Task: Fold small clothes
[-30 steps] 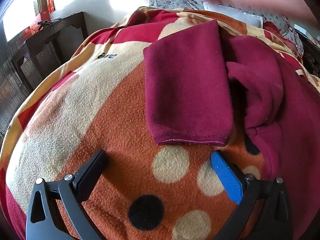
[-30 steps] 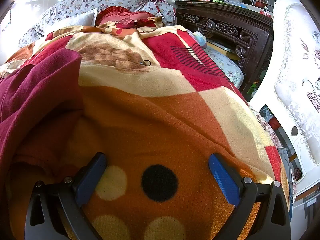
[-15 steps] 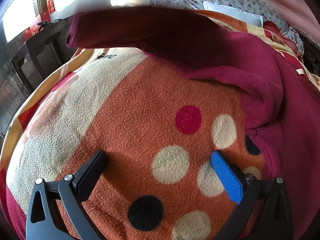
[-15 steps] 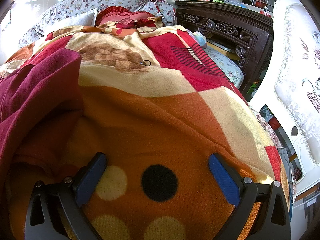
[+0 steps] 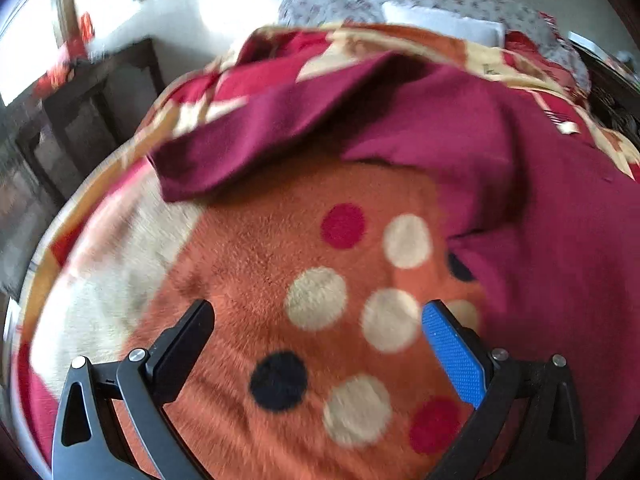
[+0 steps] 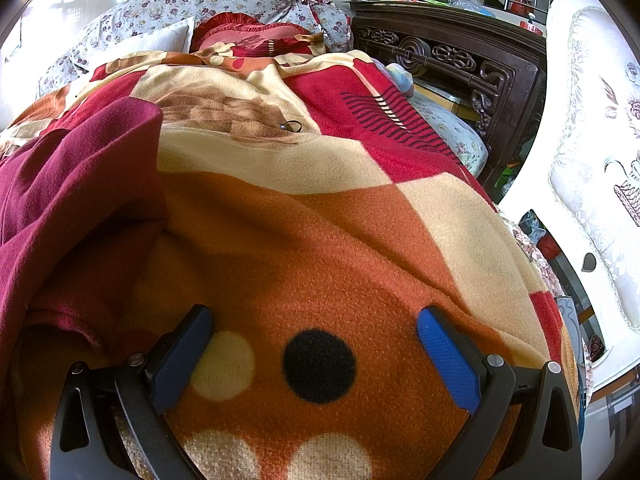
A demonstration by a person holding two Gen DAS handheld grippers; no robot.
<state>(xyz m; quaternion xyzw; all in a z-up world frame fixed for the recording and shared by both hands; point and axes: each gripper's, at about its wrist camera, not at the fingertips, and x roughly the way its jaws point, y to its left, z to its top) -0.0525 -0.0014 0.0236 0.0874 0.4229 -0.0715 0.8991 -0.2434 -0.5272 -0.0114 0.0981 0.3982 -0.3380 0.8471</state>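
A maroon garment (image 5: 500,168) lies on the orange dotted blanket (image 5: 280,264); one sleeve (image 5: 248,144) stretches out to the left across the blanket. My left gripper (image 5: 316,332) is open and empty, low over the blanket, short of the garment. In the right wrist view the same garment (image 6: 68,200) is bunched at the left. My right gripper (image 6: 314,340) is open and empty over the blanket, to the right of the garment.
Floral pillows (image 6: 180,12) and a red cushion (image 6: 248,36) lie at the bed's head. A dark carved wooden frame (image 6: 448,56) and a white upholstered chair (image 6: 592,128) stand at the right. Dark wooden furniture (image 5: 80,120) stands left of the bed.
The maroon sleeve, which lay folded towards my left gripper, was lifted and now lies spread out to the left. The left view has shifted and blurred. The right gripper has not moved.
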